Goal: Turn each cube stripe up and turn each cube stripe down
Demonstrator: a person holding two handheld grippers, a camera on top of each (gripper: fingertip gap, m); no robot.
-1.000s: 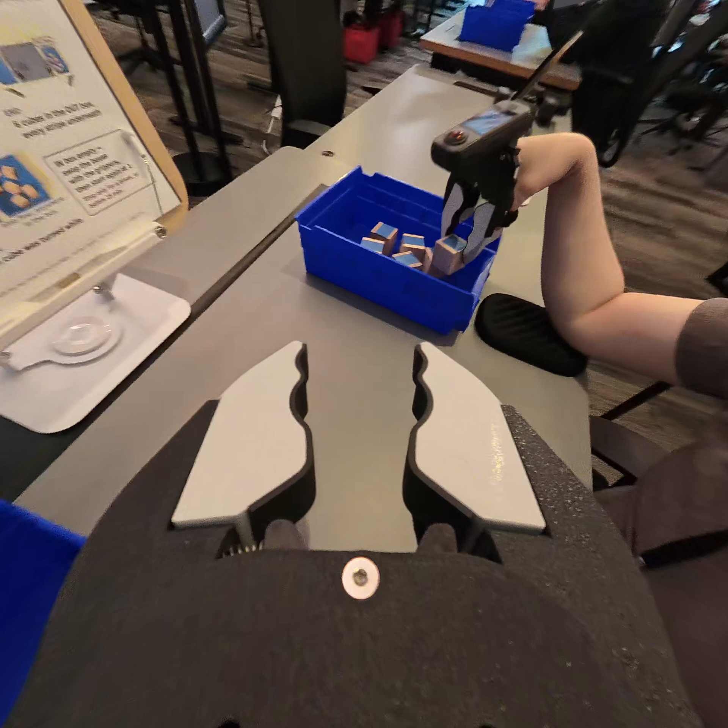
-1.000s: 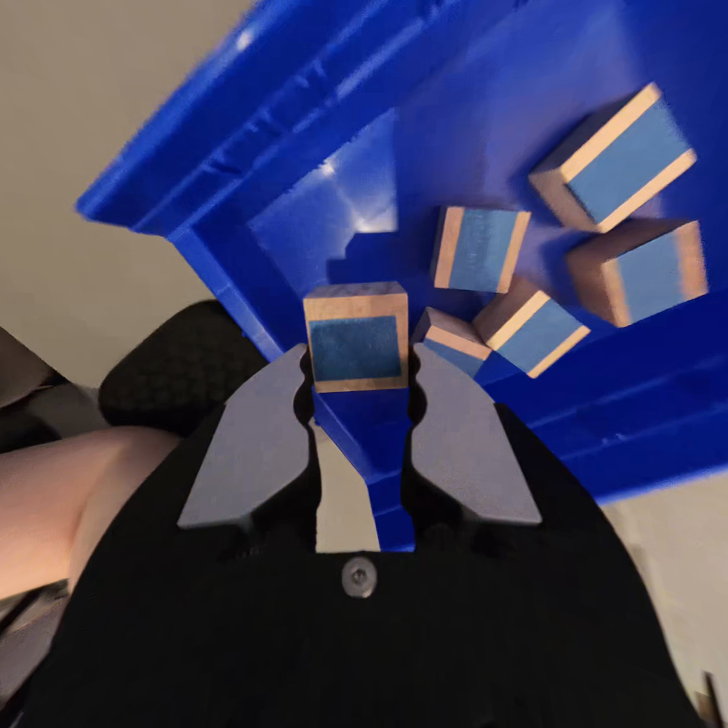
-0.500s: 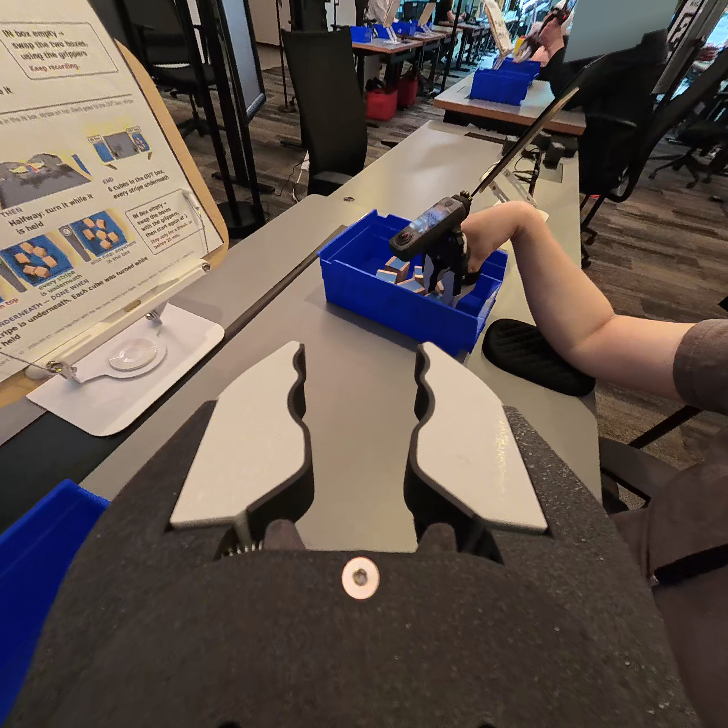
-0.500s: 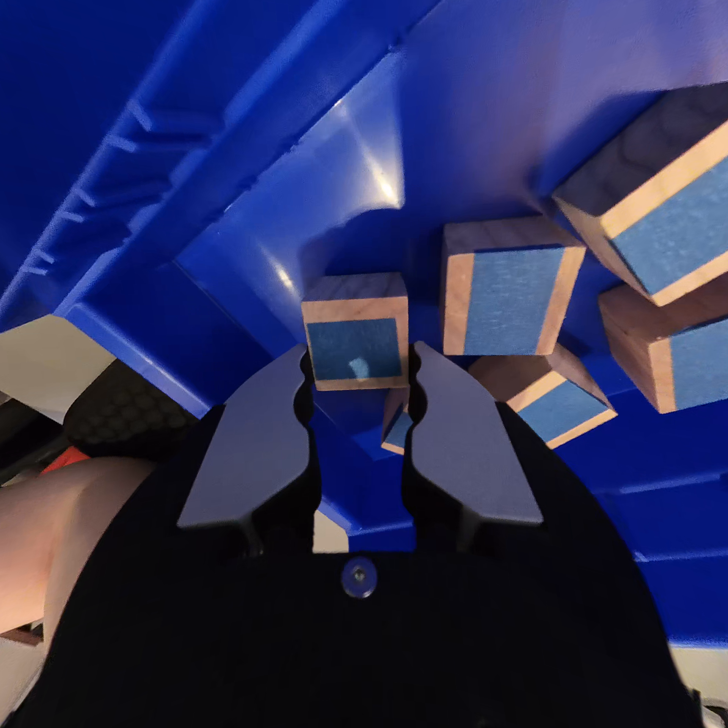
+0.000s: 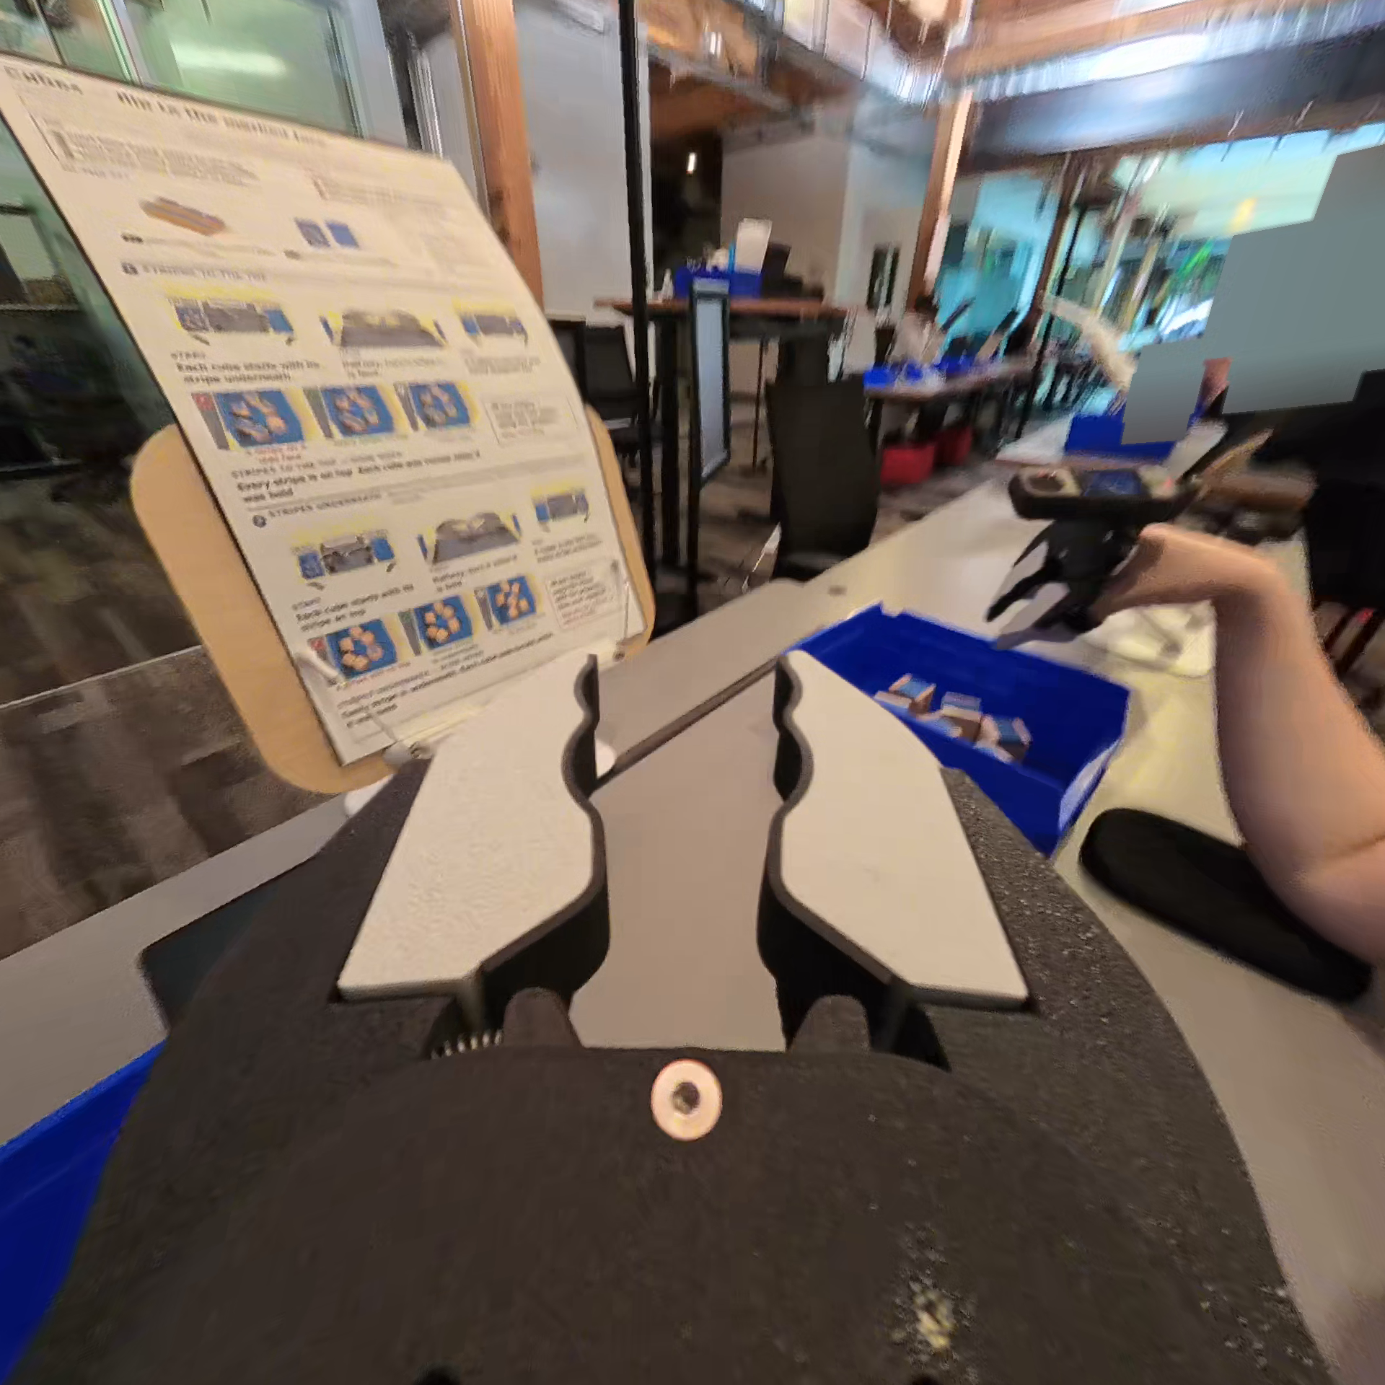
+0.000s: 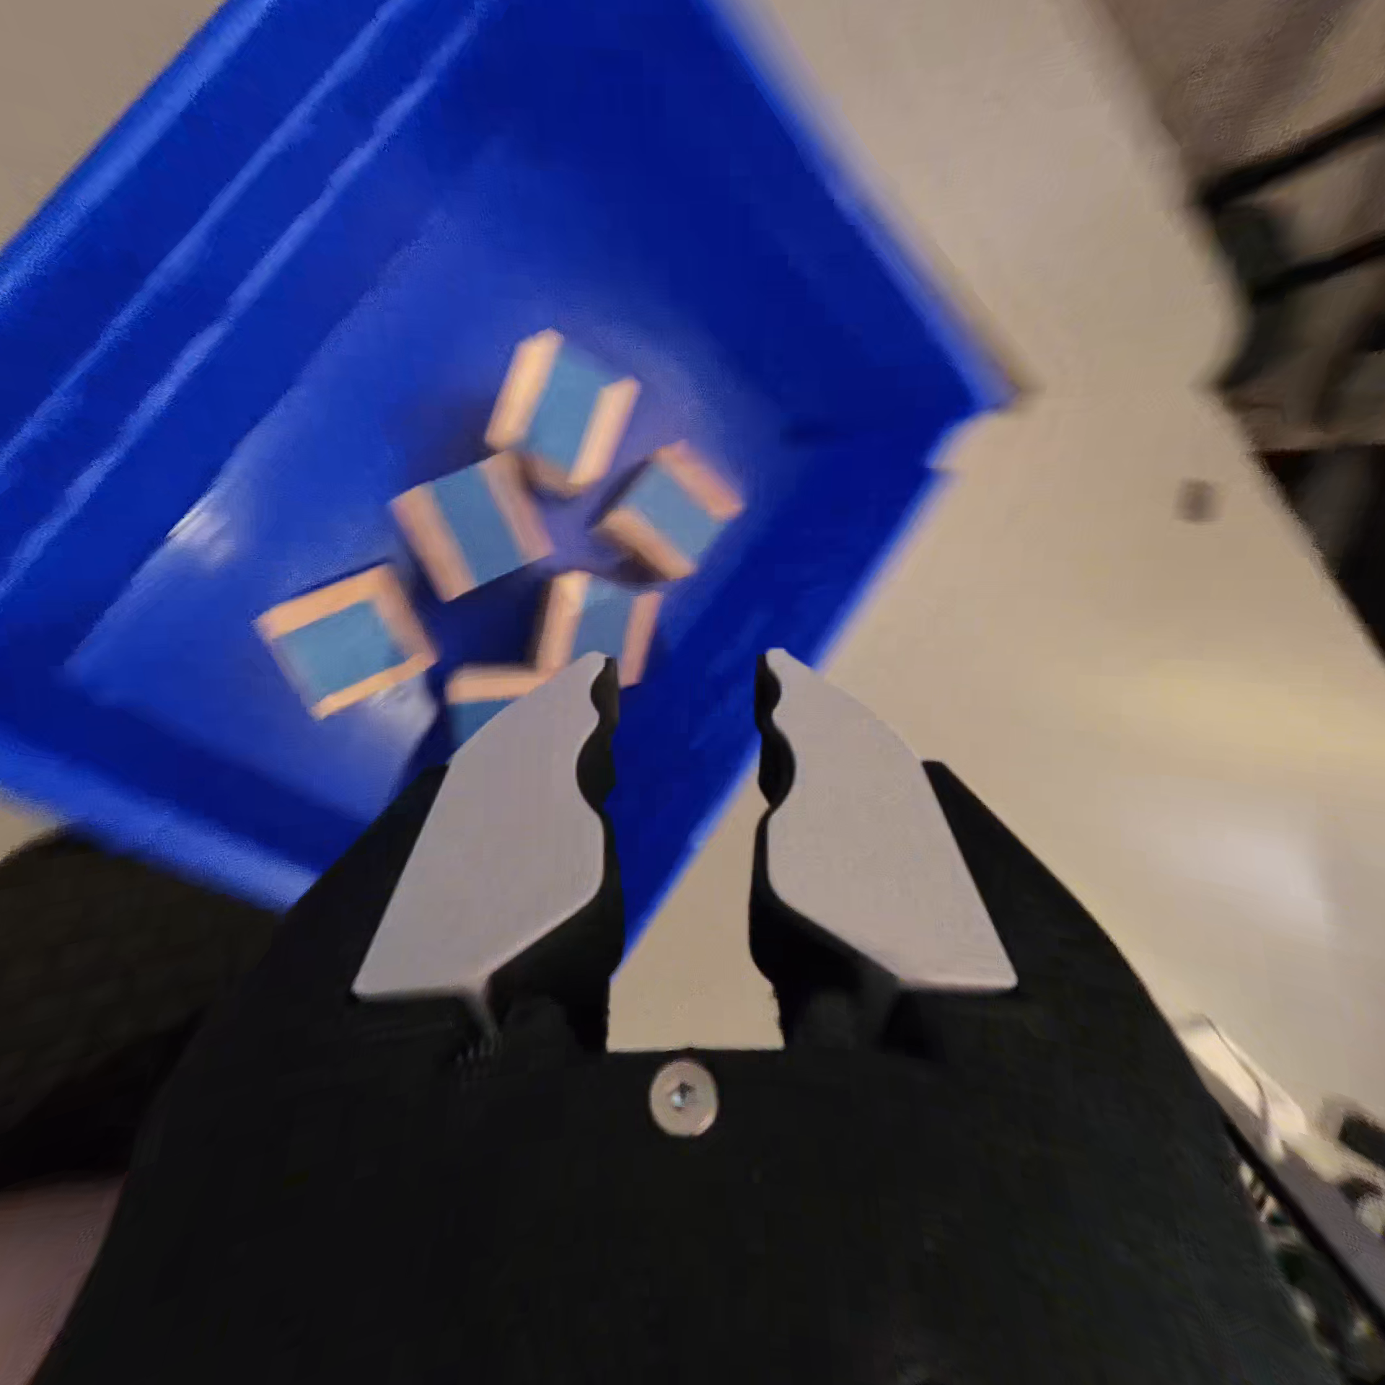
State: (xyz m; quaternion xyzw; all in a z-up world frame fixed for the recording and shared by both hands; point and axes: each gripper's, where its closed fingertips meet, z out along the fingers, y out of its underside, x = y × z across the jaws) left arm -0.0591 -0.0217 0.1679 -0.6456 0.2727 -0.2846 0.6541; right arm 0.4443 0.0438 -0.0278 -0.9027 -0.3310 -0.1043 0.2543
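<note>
Two claws, both spread and both empty. Right claw [image 6: 685, 663]: fingers parted with a clear gap, nothing pinched, held in the air above the blue bin [image 6: 884, 300] and pointing down toward its near corner; also seen from the left wrist view [image 5: 1030, 611], tips angled down and to the left over the bin's far rim [image 5: 1049, 678]. Behind it, hand [image 5: 1169, 569] wrapped on the grip, wrist bent, bare forearm [image 5: 1289, 749] sloping down to the right, above a black pad [image 5: 1214, 899] on the grey table [image 5: 674, 824].

Left claw [image 5: 683, 674]: fingers apart, nothing between them, held level over the table and aimed between the instruction sheet [image 5: 360, 420] on its stand and the bin.

Cubes [image 6: 480, 524]: six wooden blocks clustered on the bin floor, some touching, each with a blue stripe facing up; picture blurred, so exact contacts unclear. Same cluster small in the left wrist view [image 5: 959, 716], toward the bin's right end.

Edge of a second blue bin [image 5: 45, 1199] at lower left, beside the left claw's body.
</note>
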